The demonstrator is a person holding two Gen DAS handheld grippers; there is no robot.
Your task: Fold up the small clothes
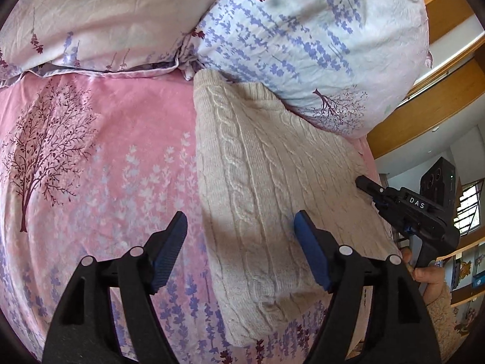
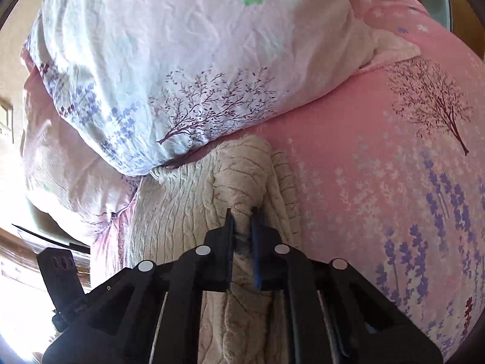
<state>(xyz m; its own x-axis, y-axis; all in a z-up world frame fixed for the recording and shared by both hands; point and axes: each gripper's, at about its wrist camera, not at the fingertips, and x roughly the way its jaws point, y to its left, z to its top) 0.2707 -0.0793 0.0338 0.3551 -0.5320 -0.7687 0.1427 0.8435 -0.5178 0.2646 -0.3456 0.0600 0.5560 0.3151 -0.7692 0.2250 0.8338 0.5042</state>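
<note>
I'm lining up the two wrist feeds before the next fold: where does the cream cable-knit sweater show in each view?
Left wrist view: the sweater lies centre-right on the pink bedsheet, running from the pillow down to the lower edge, the right gripper at its right edge.
Right wrist view: the sweater is lower centre, bunched between the right gripper's fingers.
Shared landmark: the white pillow with a tree print, lying over the sweater's far end.

Both the left gripper [image 1: 239, 236] and right gripper [image 2: 242, 221] are black plastic with blue pads and silver rivets.
</note>
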